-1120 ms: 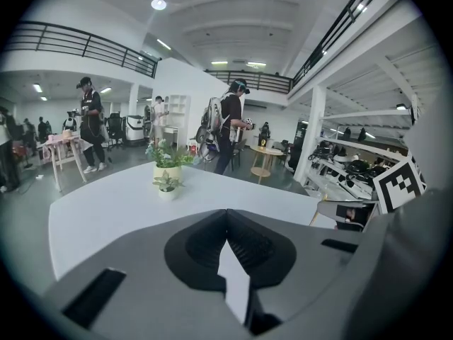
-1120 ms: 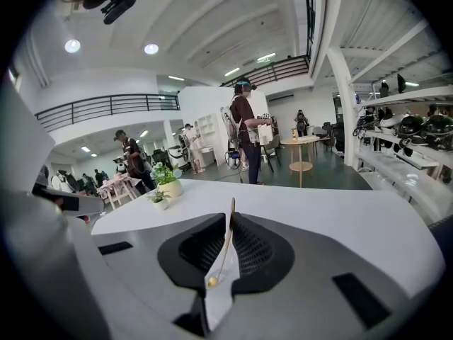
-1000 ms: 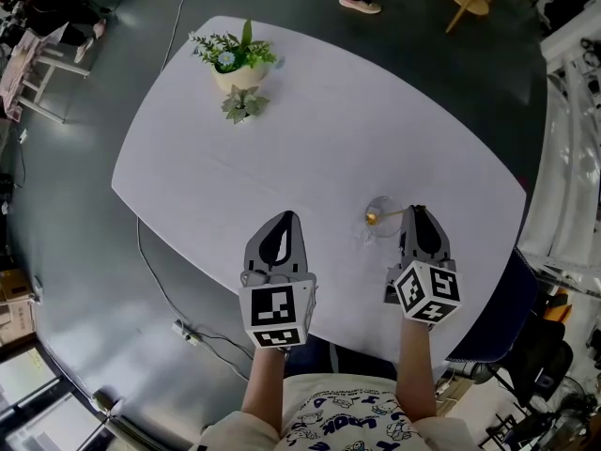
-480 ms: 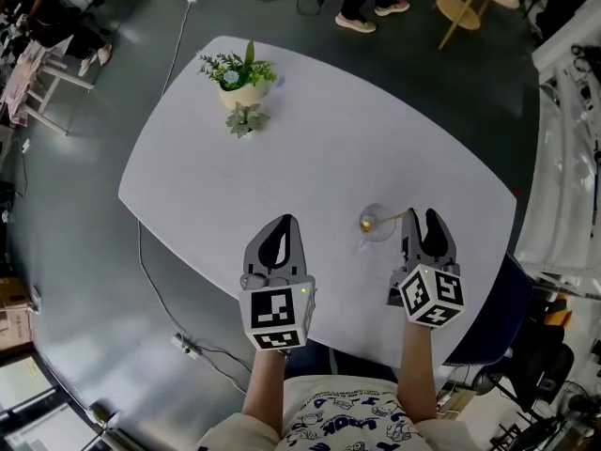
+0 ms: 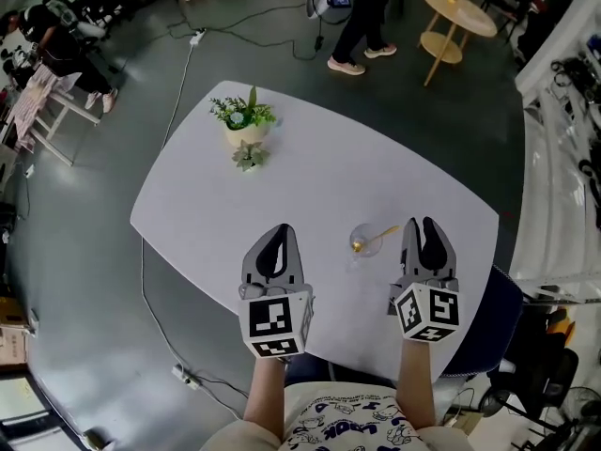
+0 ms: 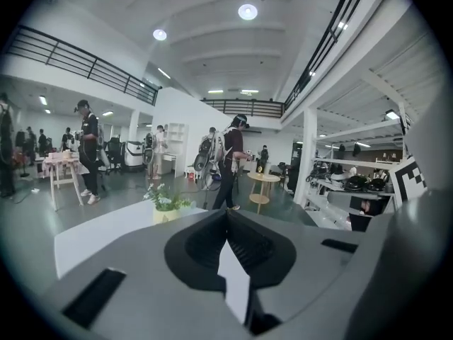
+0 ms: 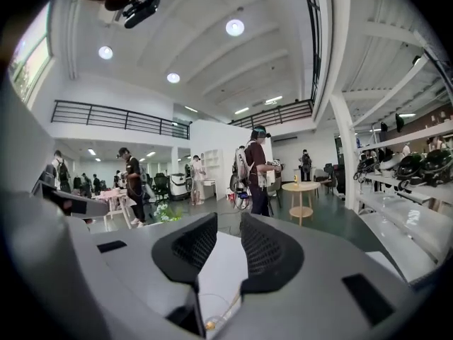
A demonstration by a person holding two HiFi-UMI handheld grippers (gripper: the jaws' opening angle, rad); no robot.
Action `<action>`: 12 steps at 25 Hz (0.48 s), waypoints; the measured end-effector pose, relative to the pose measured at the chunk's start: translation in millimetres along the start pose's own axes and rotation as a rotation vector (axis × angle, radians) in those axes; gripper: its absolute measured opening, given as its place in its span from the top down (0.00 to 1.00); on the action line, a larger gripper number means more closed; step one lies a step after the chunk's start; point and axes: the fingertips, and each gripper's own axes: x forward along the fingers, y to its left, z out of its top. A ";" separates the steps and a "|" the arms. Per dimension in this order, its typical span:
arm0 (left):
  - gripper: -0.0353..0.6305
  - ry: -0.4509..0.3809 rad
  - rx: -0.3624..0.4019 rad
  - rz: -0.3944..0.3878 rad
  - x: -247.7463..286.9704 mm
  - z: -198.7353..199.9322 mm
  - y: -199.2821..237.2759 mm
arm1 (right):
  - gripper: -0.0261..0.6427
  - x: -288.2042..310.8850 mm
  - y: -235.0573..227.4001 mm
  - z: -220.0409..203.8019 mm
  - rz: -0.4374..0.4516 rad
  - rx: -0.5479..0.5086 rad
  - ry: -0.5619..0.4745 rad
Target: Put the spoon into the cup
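Note:
A clear glass cup stands on the white table, near its front right. A golden spoon rests in the cup, its handle leaning out to the right. My right gripper hangs just right of the cup, apart from the handle. Its jaws are parted and closing, with nothing between them. In the right gripper view the gripper looks out over the table, and the cup with the spoon shows low between the jaws. My left gripper is left of the cup, shut and holding nothing.
A potted plant with a small sprig before it stands at the table's far left. A cable runs over the grey floor at the left. A round wooden side table and a walking person are beyond the table.
Both grippers have lifted away from the tabletop. The right gripper's jaws have parted and let go of the spoon's handle, and the spoon stays in the cup.

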 end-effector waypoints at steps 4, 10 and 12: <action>0.93 -0.054 0.007 -0.006 -17.5 24.0 -7.4 | 0.85 -20.6 4.6 33.1 -0.002 -0.017 -0.070; 0.93 -0.122 0.024 -0.020 -44.3 55.4 -18.3 | 0.90 -49.2 13.2 69.6 -0.001 -0.037 -0.144; 0.93 -0.150 0.030 -0.022 -52.0 66.2 -20.1 | 0.91 -54.9 16.8 80.9 0.002 -0.045 -0.171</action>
